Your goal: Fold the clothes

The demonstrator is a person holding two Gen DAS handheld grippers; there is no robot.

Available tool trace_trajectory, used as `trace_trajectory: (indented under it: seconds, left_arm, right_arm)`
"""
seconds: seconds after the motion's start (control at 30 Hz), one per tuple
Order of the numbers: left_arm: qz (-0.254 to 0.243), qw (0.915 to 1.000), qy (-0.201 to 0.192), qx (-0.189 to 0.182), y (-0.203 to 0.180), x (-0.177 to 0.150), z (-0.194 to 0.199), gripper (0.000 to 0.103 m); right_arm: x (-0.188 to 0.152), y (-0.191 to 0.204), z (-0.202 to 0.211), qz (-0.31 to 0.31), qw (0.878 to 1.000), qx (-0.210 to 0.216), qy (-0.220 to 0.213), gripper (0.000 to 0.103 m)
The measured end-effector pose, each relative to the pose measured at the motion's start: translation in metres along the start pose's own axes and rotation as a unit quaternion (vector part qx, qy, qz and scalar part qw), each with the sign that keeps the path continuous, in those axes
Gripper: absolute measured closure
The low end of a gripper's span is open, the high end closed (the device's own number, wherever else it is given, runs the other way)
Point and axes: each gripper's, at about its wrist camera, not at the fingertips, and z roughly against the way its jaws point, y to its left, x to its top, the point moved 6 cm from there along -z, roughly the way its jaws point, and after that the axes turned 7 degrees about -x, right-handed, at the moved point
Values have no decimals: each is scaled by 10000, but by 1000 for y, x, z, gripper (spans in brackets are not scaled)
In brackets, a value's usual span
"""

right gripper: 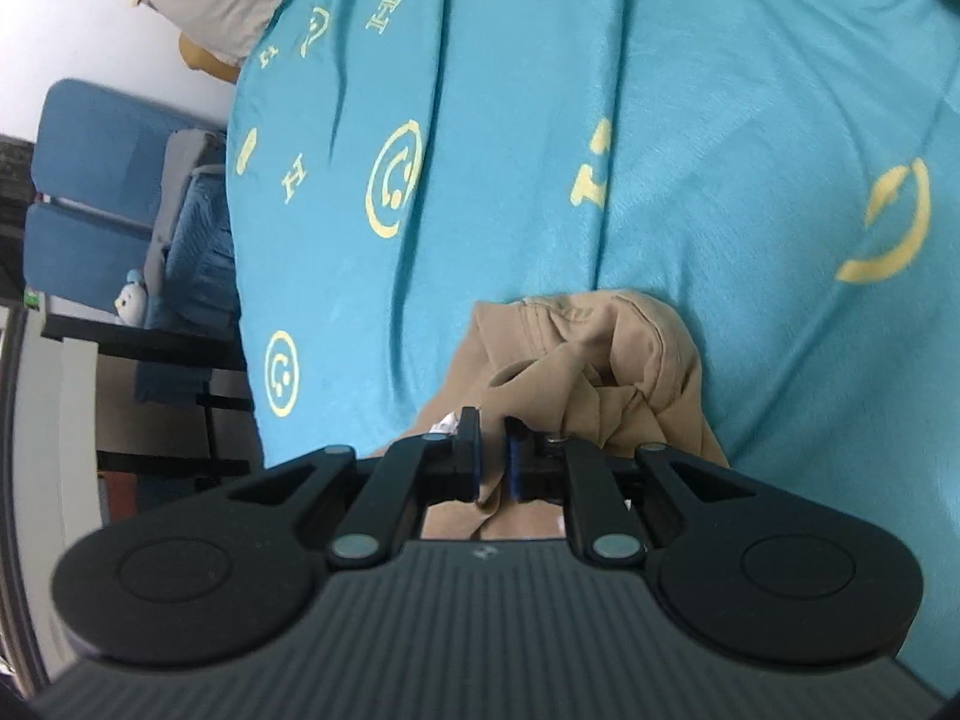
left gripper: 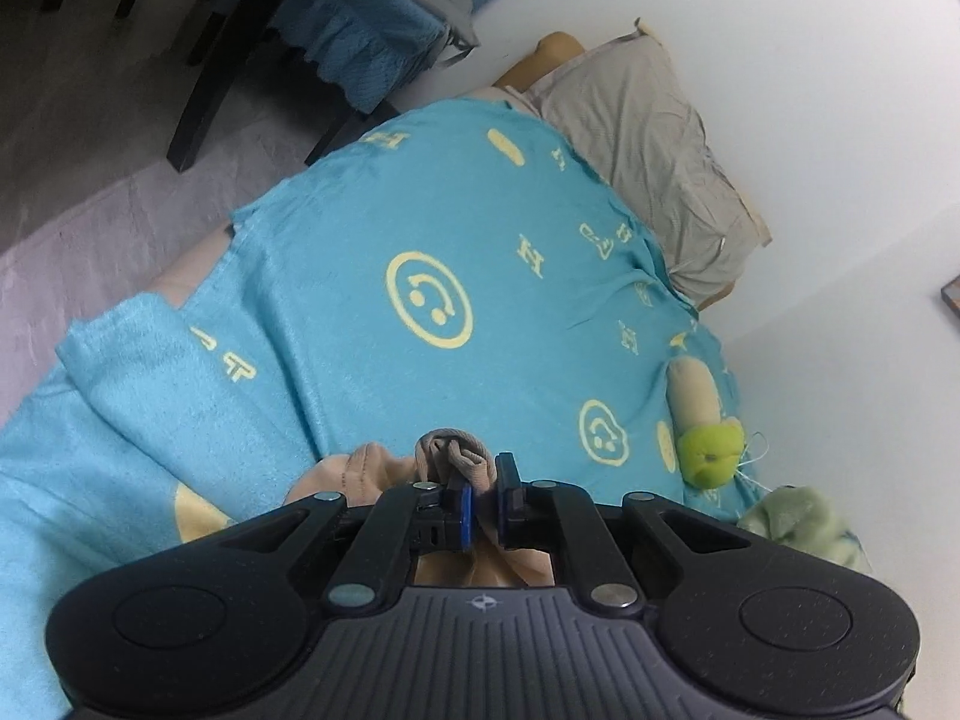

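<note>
A tan garment (right gripper: 606, 354) lies bunched on a turquoise blanket (right gripper: 690, 138) with yellow smiley prints. My right gripper (right gripper: 493, 456) is shut on a fold of the tan garment, with cloth pinched between the blue pads. In the left wrist view my left gripper (left gripper: 485, 495) is shut on a bunched edge of the same tan garment (left gripper: 360, 471), and the cloth sticks up between the fingers (left gripper: 509, 498). Most of the garment is hidden under both grippers.
A grey pillow (left gripper: 648, 138) lies at the head of the bed by the white wall (left gripper: 810, 90). A green and beige plush toy (left gripper: 708, 426) sits at the blanket's right edge. Dark chair legs (left gripper: 204, 78) and a blue padded chair (right gripper: 102, 192) stand beside the bed.
</note>
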Motion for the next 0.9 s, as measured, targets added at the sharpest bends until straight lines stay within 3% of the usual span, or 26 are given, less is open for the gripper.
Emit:
trace_trajectory:
  seconds: [0.13, 0.3, 0.4, 0.5, 0.53, 0.57, 0.6, 0.63, 0.7, 0.73, 0.83, 0.9]
  left_arm:
    - [-264, 9996, 14, -52, -6, 1, 2, 95]
    - [-947, 9952, -219, -83, -30, -2, 15, 95]
    - [-1172, 9926, -316, -57, -39, -3, 20, 87]
    - [-1354, 9904, -262, 35, -43, -4, 19, 78]
    - [-1455, 9890, -238, 90, -45, -6, 19, 68]
    - [-1550, 9876, -234, 124, -47, -8, 20, 57]
    - [-1645, 9860, -229, 159, -49, -9, 21, 52]
    - [-1771, 9837, -240, 205, -52, -11, 23, 42]
    - [-2154, 9754, -323, 348, -61, -16, 28, 28]
    - [-2350, 9704, -361, 414, -66, -18, 30, 21]
    - [-2824, 9571, -314, 561, -72, -30, 28, 20]
    - [-2902, 9543, -148, 694, -68, -37, 20, 20]
  right_arm:
    - [-1, -2, 3, 148, 9998, 124, -49, 89]
    - [-1, -6, 17, 75, 9974, 637, -338, 89]
    - [1, 0, 24, 201, 9946, 875, -527, 89]
    - [0, 8, 24, 527, 9931, 781, -705, 89]
    - [-2, 10, 25, 623, 9924, 758, -738, 86]
    - [-4, 12, 25, 720, 9917, 735, -772, 81]
    - [-6, 13, 26, 815, 9908, 719, -811, 64]
    - [-8, 16, 31, 895, 9883, 812, -928, 35]
    - [-13, 22, 44, 1068, 9814, 982, -1260, 11]
    - [-15, 26, 52, 1165, 9767, 1057, -1460, 12]
    - [-24, 39, 64, 1734, 9656, 1074, -1610, 12]
    - [-31, 45, 64, 2145, 9564, 871, -1779, 12]
